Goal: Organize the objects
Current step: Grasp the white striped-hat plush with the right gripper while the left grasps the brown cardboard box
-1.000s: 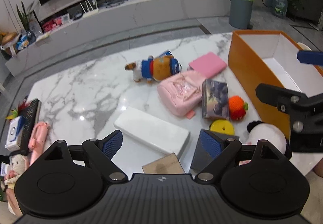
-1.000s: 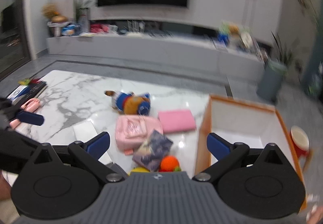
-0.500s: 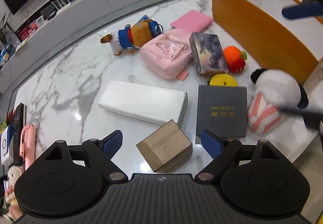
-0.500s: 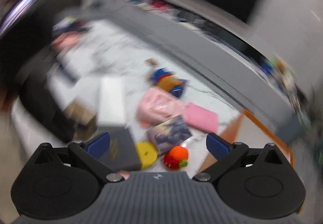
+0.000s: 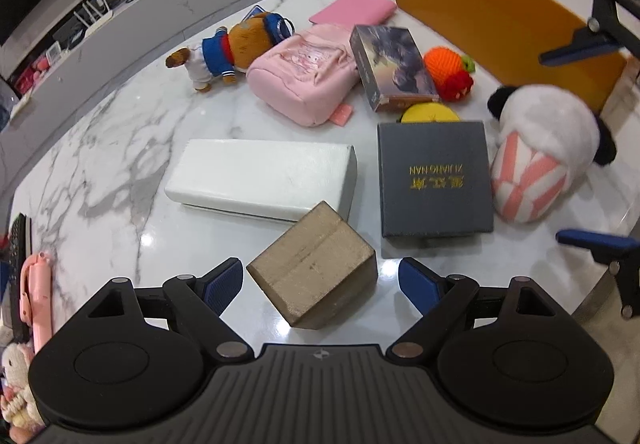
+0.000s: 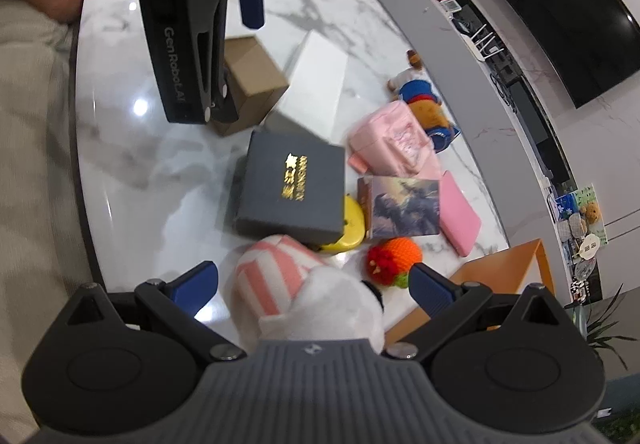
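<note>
Both wide open, the left gripper (image 5: 320, 280) straddles a small brown cardboard cube (image 5: 314, 270) while the right gripper (image 6: 314, 284) frames a white-and-pink striped plush panda (image 6: 304, 292), apparently bound for the orange storage box (image 5: 492, 3).

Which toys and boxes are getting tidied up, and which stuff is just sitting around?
For tidying: cardboard box between the open left tongs, panda plush between the open right tongs, grey box, white case, pink backpack, orange bin.

Just around: TV, pink phone.
</note>
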{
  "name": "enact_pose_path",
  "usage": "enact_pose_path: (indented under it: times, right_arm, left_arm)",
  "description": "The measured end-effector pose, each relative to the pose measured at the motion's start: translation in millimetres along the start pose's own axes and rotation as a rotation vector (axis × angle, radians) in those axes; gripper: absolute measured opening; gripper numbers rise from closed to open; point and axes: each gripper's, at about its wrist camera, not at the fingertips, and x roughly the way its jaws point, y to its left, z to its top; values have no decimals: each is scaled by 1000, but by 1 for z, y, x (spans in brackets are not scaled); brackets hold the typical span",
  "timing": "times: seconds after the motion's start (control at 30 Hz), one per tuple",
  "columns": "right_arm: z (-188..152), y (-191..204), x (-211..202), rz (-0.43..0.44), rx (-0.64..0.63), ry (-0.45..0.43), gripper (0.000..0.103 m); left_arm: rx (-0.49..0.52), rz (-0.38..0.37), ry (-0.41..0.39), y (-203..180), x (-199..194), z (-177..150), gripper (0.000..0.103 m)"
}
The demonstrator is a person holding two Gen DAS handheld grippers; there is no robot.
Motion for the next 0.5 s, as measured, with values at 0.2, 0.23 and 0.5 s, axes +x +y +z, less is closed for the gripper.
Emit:
enact_pose_path:
  times: [0.2, 0.23, 0.5]
  right_arm:
    - [-8, 12, 20, -65, -69, 60, 101]
    - [-9, 14, 22, -60, -67, 64, 101]
    - [-11, 15, 29, -83, -21, 83, 77]
  left_arm:
    - [3, 1, 6, -1, 9, -5, 102]
    - [3, 1, 6, -1, 10, -6, 102]
    - [21, 20, 28, 1, 10, -11, 76]
